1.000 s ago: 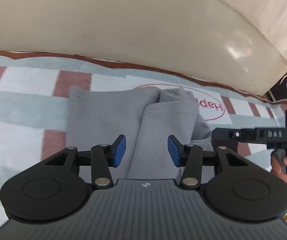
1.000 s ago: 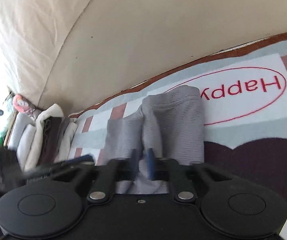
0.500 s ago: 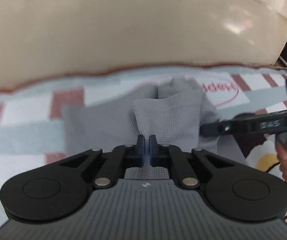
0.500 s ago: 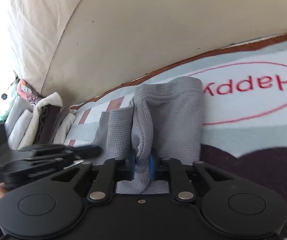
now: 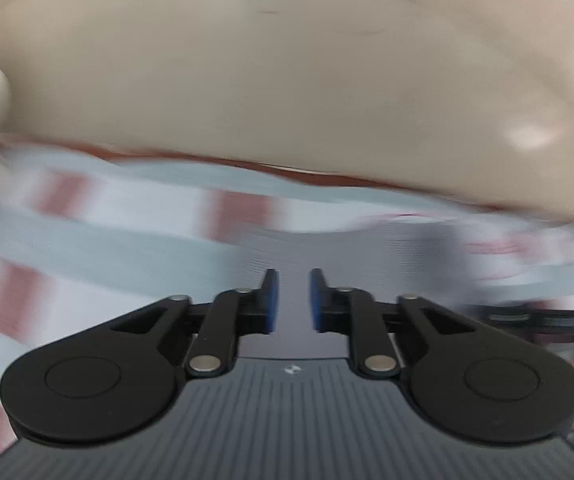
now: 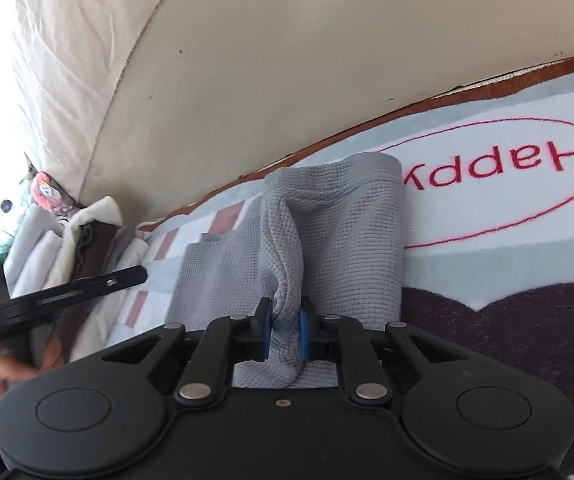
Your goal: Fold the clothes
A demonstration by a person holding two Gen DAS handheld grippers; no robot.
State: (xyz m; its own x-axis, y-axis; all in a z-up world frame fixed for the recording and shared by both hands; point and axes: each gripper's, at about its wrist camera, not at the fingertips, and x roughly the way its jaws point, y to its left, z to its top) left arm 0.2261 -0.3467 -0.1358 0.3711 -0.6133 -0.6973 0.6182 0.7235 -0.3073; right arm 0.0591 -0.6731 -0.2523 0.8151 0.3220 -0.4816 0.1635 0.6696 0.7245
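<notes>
Gray waffle-knit garment is partly folded on the rug, up near its brown far edge. Right tongs are pinching a raised ridge of it. Left tongs just popped open, nothing between them. Still needs flattening and stacking, I'd guess.

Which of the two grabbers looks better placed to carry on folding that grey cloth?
The right, probably. The right gripper is already pinched on a raised ridge of the grey cloth. The left gripper has just been opening; nothing sits between its pads, and its view is blurred.
</notes>
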